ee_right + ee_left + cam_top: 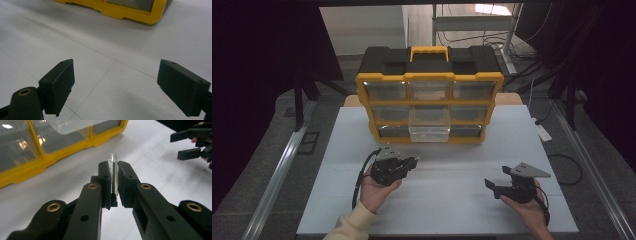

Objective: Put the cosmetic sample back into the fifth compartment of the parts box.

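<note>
White and faintly seamed, the counter [442, 185] fills the lower middle of the high view, with dark curtains at both edges of the frame. At its far side, in the upper centre, stands a yellow-and-black plastic organiser case [430, 95] with clear drawers; one clear plastic drawer [429, 126] juts forward from its lower middle.

Below and left of that drawer the left tongs [413, 162] sit in a hand with a cream sleeve, and at lower right the right tongs [490, 185] sit in the other hand. From this height nothing can be made out between the left jaws.

The left gripper view brings it out: a small clear glass vial [113, 171] is clamped between the two black pads of the left tongs [114, 173]. Its long axis runs along the jaws, up the middle of the frame, and its open mouth points away from the hand, standing just proud of the pad tips. The yellow case crosses the upper left of that frame, and the other tongs show at upper right.

In the right gripper view the right tongs [123, 83] stand wide apart over bare counter, with the case's yellow corner along the top.
</note>
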`<move>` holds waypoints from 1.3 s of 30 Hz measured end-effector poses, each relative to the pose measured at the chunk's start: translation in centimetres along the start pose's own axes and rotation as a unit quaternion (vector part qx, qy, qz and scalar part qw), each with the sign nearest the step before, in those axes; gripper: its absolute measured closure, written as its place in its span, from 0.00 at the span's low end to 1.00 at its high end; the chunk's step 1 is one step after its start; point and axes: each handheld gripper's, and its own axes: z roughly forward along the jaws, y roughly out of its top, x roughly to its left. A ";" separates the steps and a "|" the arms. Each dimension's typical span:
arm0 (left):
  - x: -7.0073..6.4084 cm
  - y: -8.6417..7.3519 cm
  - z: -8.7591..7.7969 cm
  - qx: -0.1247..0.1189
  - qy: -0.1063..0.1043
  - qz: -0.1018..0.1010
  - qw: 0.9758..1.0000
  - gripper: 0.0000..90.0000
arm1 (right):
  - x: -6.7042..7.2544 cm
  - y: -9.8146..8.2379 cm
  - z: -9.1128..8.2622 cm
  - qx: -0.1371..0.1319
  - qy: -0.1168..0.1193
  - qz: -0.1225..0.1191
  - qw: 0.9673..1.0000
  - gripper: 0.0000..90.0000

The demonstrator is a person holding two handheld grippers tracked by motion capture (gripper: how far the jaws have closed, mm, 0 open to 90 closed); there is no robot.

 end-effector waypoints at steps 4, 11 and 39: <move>0.0 0.2 -0.5 -0.010 -0.008 0.004 1.000 0.90 | 0.0 0.0 0.0 0.000 0.000 0.000 1.000 0.17; -0.1 0.8 -1.3 -0.021 -0.005 0.009 1.000 0.90 | 0.0 0.0 0.0 0.002 -0.002 -0.001 1.000 0.17; -0.7 3.2 -3.1 -0.064 -0.015 0.029 0.997 0.90 | -0.1 0.0 -0.1 -0.001 -0.004 0.003 1.000 0.17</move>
